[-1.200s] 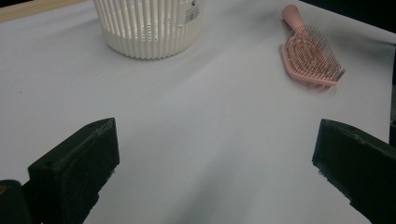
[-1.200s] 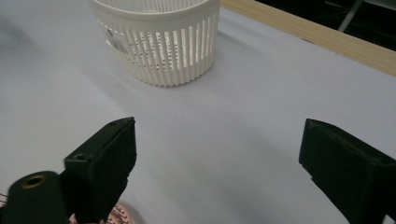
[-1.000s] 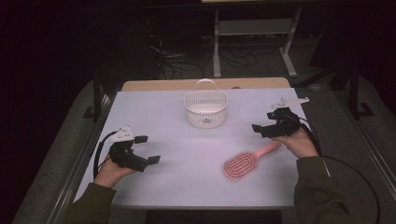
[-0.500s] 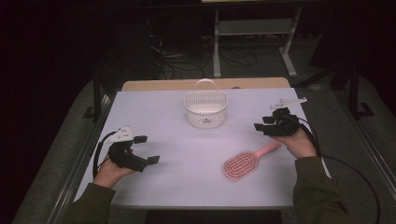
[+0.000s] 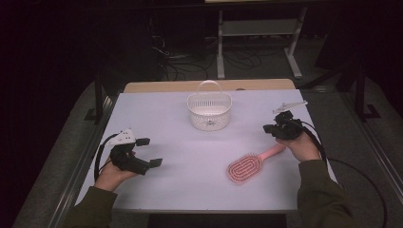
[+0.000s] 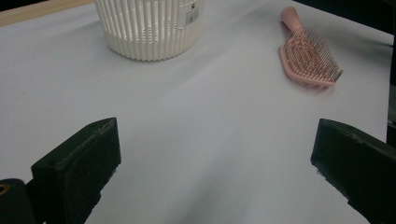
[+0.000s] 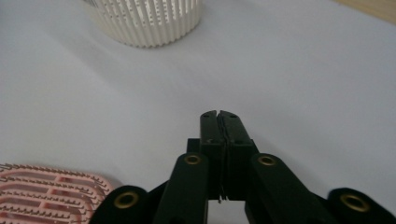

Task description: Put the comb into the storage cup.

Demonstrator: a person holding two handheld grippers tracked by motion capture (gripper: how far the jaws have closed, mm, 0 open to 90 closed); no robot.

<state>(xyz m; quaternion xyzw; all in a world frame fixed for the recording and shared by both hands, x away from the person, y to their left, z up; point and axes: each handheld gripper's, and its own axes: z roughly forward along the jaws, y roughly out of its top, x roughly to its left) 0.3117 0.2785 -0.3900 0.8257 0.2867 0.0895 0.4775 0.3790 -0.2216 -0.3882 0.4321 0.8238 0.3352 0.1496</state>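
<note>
Early stage — pink hairbrush [image 5: 248,165] lying flat on the worktop [image 5: 199,156], bristles up, handle toward the right tongs [image 5: 277,128], near them but ungripped. Right tongs just closed, pads pressed together on nothing. Left tongs [image 5: 148,152] spread wide over bare worktop, well apart from the brush. White basket [image 5: 209,111] at the far middle, apparently empty — likely pickup and placing both still ahead.
</note>
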